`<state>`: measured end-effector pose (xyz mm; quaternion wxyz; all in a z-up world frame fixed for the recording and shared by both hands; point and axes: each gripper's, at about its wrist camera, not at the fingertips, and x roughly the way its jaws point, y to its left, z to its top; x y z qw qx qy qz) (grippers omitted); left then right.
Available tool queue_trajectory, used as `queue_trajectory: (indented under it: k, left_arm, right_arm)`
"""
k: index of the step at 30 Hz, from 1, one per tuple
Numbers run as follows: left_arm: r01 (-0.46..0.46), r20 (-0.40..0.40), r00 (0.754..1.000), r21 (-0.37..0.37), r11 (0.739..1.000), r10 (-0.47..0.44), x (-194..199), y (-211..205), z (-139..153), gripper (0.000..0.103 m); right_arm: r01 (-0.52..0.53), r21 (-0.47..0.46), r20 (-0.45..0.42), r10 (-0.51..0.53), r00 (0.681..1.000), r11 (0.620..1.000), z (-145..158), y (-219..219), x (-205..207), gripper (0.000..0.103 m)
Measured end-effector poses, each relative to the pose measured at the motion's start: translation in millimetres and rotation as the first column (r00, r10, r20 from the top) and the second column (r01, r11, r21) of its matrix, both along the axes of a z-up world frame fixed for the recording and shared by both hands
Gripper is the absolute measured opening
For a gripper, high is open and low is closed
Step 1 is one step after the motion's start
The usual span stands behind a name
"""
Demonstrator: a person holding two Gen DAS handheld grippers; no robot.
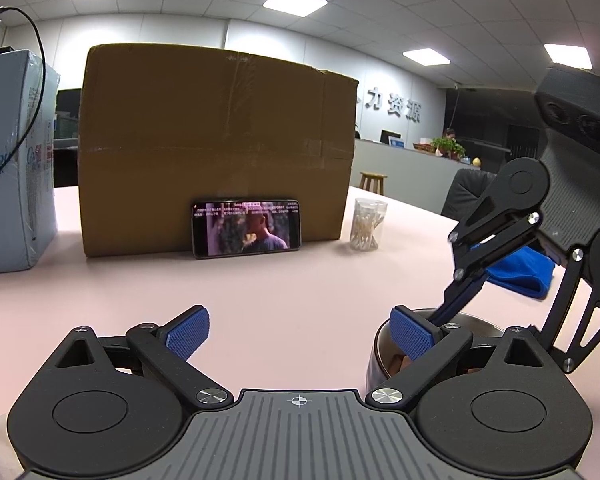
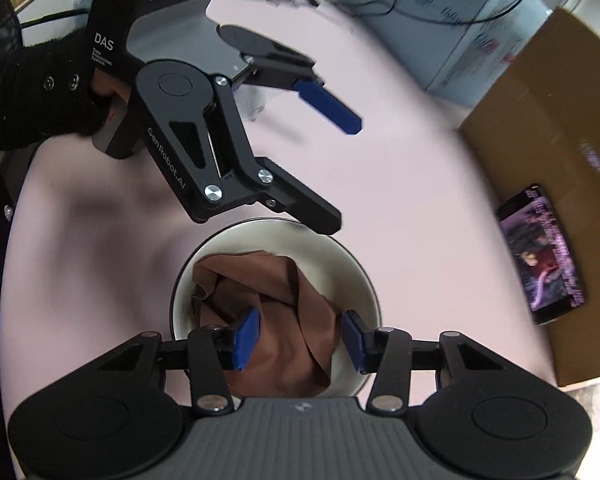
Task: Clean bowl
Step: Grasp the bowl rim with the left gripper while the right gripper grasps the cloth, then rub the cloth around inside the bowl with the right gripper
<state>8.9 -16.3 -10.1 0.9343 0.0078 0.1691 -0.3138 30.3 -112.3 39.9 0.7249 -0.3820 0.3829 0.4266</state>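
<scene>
The bowl [image 2: 276,312] sat on the pink counter [image 2: 400,200] with a brown cloth [image 2: 284,320] bunched inside. The right gripper [image 2: 298,340] hung over it, fingers wide either side of the cloth, gripping nothing. The left gripper [image 2: 332,168] hovered by the far rim, fingers wide too. It looked like wiping was about to start; next, the right needed to close on the cloth while the left steadied the rim.

A brown cloth [image 2: 284,320] is lying in the white bowl [image 2: 360,280]; the pale pink surface [image 1: 280,288] is carrying a tan box [image 1: 212,140] and blue cloth [image 1: 520,276].
</scene>
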Motion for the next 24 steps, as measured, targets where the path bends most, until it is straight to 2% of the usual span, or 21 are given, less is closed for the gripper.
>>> queue_trajectory:
  k: [4,8,17,24]
  left_arm:
    - [0.0,-0.01,1.0,-0.001,1.0,0.0,1,0,-1,0.099]
    - [0.001,-0.015,1.0,-0.002,1.0,-0.001,1,0,-1,0.099]
    - [0.002,-0.027,1.0,-0.006,1.0,-0.002,3,1,-1,0.099]
    - [0.003,-0.033,0.999,-0.001,1.0,-0.003,3,1,-2,0.099]
  right_arm:
    - [-0.024,-0.041,-0.047,0.023,0.999,0.999,-6,11,7,0.032]
    - [-0.045,-0.072,-0.079,0.039,0.996,0.996,-13,18,10,0.026]
    - [-0.012,-0.064,-0.094,0.006,0.996,0.998,-14,16,19,0.022]
    - [0.005,-0.092,-0.088,-0.013,0.996,0.996,-13,8,13,0.021]
